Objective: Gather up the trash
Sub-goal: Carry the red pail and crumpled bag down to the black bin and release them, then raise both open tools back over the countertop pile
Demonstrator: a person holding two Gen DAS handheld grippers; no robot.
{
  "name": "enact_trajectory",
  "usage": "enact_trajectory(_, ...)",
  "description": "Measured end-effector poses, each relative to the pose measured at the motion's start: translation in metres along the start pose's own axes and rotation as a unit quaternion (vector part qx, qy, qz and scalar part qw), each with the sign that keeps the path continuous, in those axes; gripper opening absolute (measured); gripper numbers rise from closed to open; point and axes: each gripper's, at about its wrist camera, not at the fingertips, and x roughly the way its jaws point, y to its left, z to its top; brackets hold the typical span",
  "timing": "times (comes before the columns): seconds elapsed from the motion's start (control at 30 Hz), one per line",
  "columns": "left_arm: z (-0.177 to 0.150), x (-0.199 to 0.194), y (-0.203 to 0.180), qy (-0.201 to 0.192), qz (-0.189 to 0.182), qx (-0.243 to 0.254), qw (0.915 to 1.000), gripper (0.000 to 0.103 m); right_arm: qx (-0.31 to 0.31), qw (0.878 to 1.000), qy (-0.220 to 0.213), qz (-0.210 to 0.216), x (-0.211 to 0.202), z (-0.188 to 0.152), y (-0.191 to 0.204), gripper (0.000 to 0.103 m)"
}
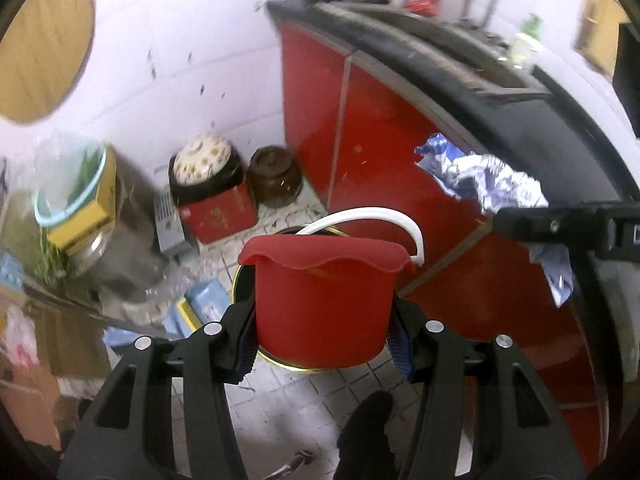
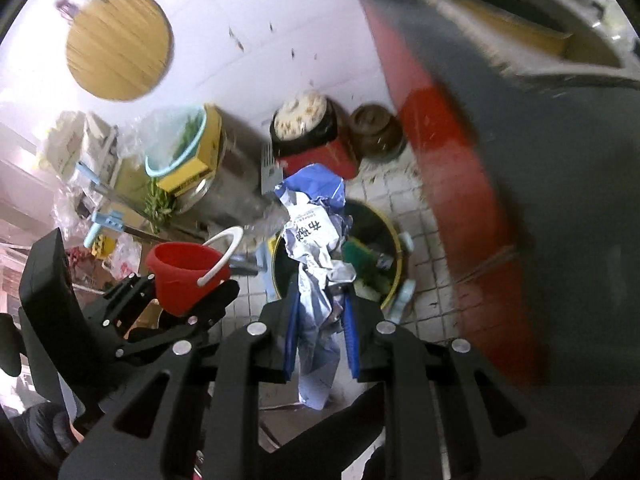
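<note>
**Dropping the crumpled wrapper into the bin**

We have both grippers loaded. Our right gripper [image 2: 320,336] has its fingers clamped on a crumpled blue-and-white wrapper [image 2: 316,248], which stands up between the pads and trails down below them. Our left gripper [image 1: 322,338] is closed around the body of a small red bucket [image 1: 326,300], upright, its white handle arching at 1 o'clock.

The round trash bin [image 2: 394,240], yellow-rimmed and already holding scraps, sits on the tiled floor [image 2: 424,240] beside the red cabinet [image 1: 380,152]. In the right wrist view it lies at about 1 o'clock from the wrapper, partly hidden behind it.

To do this step well, we judge that we should carry the wrapper until its bulk hangs squarely over the bin's mouth, lower it inside the rim, then release. The wrapper is light and springy, so it may catch on a pad or drift; a low release helps. We should keep the bucket level and well off to 9 o'clock, clear of the right gripper's path.
</note>
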Motion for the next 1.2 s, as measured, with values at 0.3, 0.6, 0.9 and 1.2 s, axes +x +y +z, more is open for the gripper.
enact_trajectory(0.3,0.010,0.064,0.028,0.024,-0.013,-0.030,0.9992,0.068,-0.002,0.999,0.047,0.005,0.071,0.035,0.002,0.030)
enact_trajectory(0.6,0.008,0.067,0.029,0.025,0.005,-0.013,0.9996,0.086,-0.006,0.999,0.034,0.007,0.058,0.040,0.000,0.078)
enact_trajectory(0.9,0.028,0.004,-0.030,-0.013,-0.006,0.058,0.9982,0.088,0.020,0.999,-0.041,-0.022,-0.060,0.014,-0.031,0.081)
enact_trajectory(1.2,0.044,-0.090,-0.209,-0.073,-0.135,0.216,0.9643,0.092,0.143,0.960,-0.185,-0.152,-0.266,-0.088,-0.121,0.086)
